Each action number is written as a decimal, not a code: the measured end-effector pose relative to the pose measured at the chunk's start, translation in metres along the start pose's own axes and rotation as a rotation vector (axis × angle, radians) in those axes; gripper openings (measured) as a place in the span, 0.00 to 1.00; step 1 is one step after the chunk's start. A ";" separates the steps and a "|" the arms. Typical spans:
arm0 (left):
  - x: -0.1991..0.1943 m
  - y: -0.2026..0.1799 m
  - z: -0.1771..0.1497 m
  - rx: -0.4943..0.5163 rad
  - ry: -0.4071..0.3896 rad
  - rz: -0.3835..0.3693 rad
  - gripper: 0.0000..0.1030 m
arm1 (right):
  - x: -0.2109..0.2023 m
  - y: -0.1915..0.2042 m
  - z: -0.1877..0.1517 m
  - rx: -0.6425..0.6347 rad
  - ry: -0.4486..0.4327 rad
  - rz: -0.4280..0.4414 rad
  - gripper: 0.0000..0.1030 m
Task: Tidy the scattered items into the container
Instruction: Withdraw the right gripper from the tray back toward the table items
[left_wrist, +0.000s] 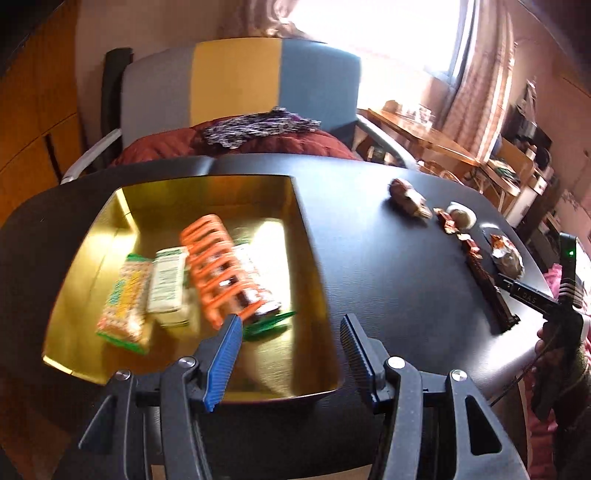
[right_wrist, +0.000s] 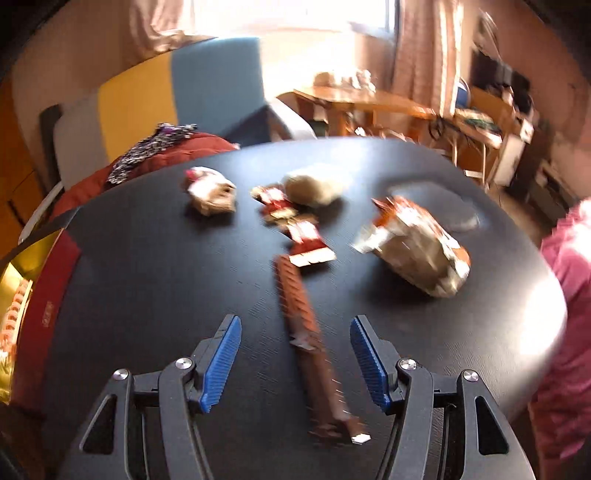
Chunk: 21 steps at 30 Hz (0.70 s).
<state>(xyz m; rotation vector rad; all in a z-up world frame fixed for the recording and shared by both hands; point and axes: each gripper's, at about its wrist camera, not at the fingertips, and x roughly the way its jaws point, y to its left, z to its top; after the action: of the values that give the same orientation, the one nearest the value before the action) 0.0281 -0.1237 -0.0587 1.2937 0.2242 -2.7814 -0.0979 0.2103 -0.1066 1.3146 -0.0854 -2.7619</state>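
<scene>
- Left gripper (left_wrist: 291, 336): blue-padded jaws apart, nothing between them, poised over the near rim of the container.
- Right gripper (right_wrist: 295, 339): jaws apart, straddling without touching the long brown wrapped bar (right_wrist: 314, 354) lying on the table; no frame shows its lettering clearly.
- Container (left_wrist: 314, 280): gold-lined tin on the black table (left_wrist: 388, 266), red outer wall with print too blurred to read.
- Inside it: orange multi-pack strip (left_wrist: 218, 266), white pack (left_wrist: 168, 284) with small unreadable print, yellow-green pack (left_wrist: 125, 299).
- Still on the table, right of the container: red-and-white wrapper (right_wrist: 295, 229), crumpled orange-and-silver packet (right_wrist: 417, 247), pale round item (right_wrist: 314, 188), small wrapped sweet (right_wrist: 210, 194).
- Farthest: chair (left_wrist: 236, 81) in grey, yellow and blue panels.
</scene>
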 end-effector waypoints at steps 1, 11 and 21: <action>0.003 -0.009 0.003 0.017 0.005 -0.017 0.54 | 0.002 -0.011 -0.003 0.032 0.012 0.034 0.61; 0.040 -0.105 0.027 0.171 0.094 -0.167 0.54 | 0.010 -0.025 -0.021 0.191 0.054 0.461 0.66; 0.084 -0.211 0.045 0.377 0.181 -0.318 0.56 | -0.010 -0.080 -0.025 0.190 -0.001 0.258 0.73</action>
<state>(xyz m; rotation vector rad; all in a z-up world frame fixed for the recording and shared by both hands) -0.0853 0.0773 -0.0727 1.7343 -0.1041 -3.0774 -0.0765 0.2901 -0.1217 1.2408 -0.4920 -2.5855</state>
